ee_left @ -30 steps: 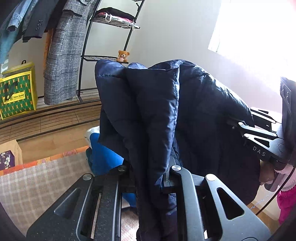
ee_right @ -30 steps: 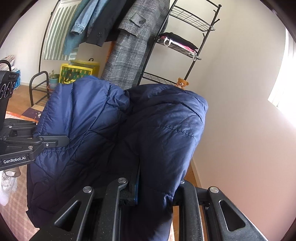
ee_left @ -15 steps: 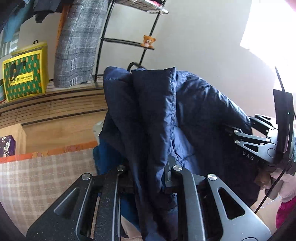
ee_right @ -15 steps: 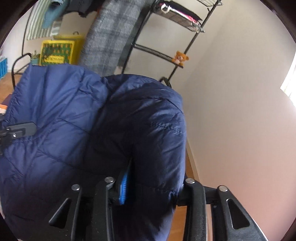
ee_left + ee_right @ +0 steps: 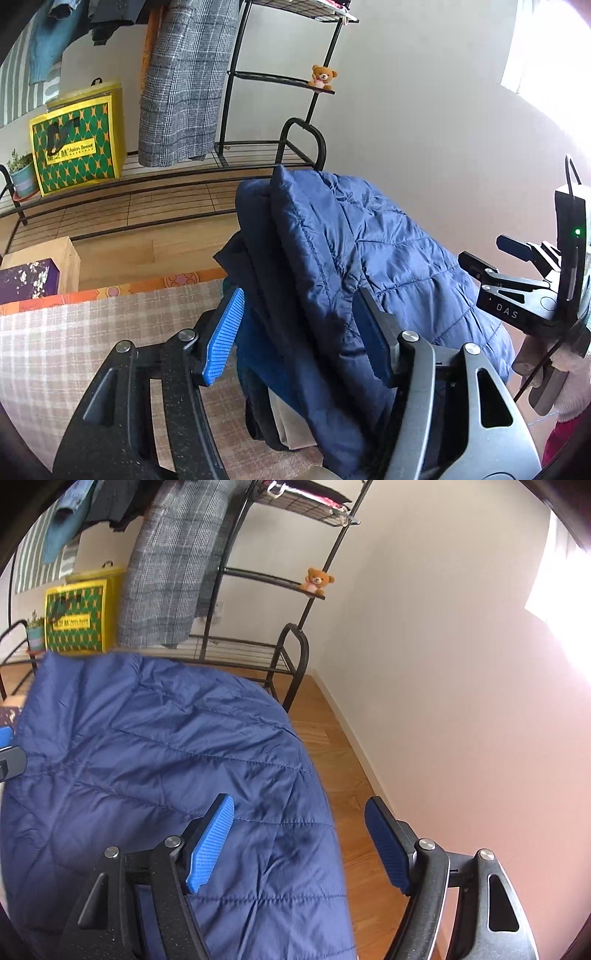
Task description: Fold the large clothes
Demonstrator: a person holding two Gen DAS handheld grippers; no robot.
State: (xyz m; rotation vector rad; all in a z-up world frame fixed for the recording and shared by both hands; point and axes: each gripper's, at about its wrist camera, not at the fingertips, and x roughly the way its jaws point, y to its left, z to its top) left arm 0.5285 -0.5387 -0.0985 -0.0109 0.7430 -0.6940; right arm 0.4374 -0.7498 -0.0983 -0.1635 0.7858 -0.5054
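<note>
Quilted jacket, judged puffy, light, slippery, is being released as left gripper and right gripper jaws are opening; stitched hem edge is being favoured for regrasp

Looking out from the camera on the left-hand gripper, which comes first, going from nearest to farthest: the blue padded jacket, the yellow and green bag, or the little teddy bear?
From the left gripper, whose jaws are opening:
1. Blue padded jacket: right between the fingers, nearest.
2. Yellow and green bag: far left, standing on the low rack.
3. Teddy bear: up on a shelf by the wall. The bag and bear are nearly too close to call.
</note>
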